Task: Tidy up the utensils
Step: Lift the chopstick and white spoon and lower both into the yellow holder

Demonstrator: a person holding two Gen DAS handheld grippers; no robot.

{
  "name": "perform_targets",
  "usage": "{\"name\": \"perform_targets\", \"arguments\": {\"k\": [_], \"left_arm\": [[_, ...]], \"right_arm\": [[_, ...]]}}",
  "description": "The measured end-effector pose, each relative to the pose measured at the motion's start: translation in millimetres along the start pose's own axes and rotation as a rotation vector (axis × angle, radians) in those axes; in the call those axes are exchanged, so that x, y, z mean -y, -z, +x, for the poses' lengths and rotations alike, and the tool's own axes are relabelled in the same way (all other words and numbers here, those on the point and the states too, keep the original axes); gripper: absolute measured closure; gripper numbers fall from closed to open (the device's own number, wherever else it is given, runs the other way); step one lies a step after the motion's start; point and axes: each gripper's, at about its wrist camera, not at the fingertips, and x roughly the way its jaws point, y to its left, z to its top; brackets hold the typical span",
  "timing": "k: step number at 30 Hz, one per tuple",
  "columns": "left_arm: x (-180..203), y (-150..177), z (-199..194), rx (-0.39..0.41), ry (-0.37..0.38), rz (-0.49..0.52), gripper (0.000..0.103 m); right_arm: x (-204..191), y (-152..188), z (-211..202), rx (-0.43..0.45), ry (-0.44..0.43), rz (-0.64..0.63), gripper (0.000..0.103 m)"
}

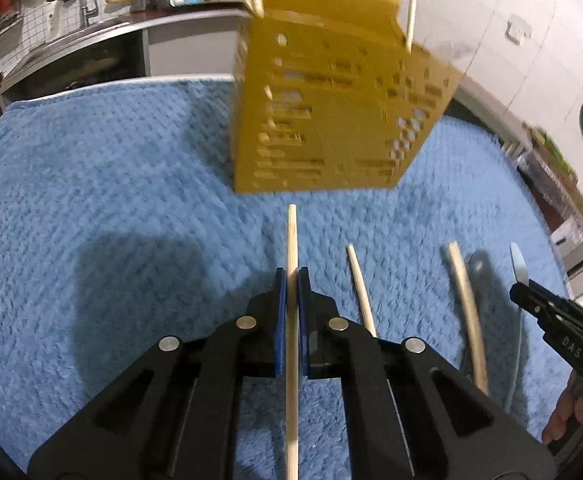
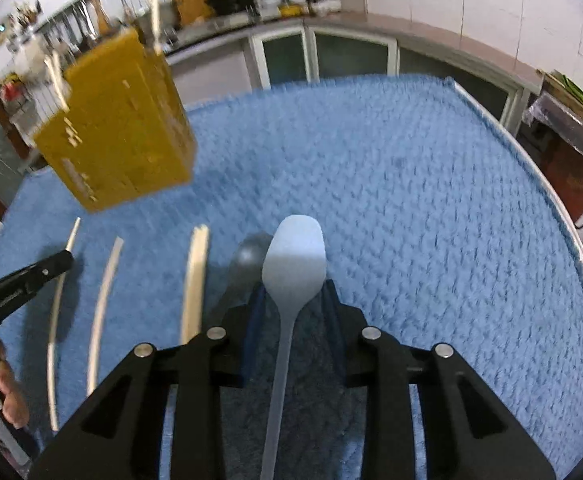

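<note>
On the blue towel [image 1: 91, 184], your left gripper [image 1: 291, 276] clamps a chopstick [image 1: 292, 236]; your right gripper [image 2: 293, 292] grasps the pale spoon [image 2: 293, 256]: lift both steadily toward the far yellow holder [image 1: 331, 120].

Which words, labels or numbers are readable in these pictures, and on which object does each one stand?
"DAS": white letters on the right hand-held gripper, seen from the left wrist view.
Markings on the left hand-held gripper in the right wrist view: too blurred to read.
Nothing else is readable.

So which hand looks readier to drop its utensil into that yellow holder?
Probably the left gripper: it is shut on a chopstick aimed at the yellow holder just ahead. From the right gripper, the holder stands off to the side.
</note>
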Motion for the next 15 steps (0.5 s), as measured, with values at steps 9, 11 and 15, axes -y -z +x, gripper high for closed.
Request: {"name": "perform_targets", "arguments": {"k": [9, 11, 15], "left_arm": [[0, -6, -57, 0.181, 0.037, 0.013, 0.099], [3, -7, -66, 0.217, 0.026, 0.03, 0.099], [9, -11, -84, 0.289, 0.018, 0.061, 0.099]], "right_arm": [[-5, -6, -41, 0.222, -0.054, -0.017, 0.074], [-9, -8, -49, 0.264, -0.06, -0.024, 0.074], [-18, -11, -66, 0.344, -0.06, -0.055, 0.074]]}}
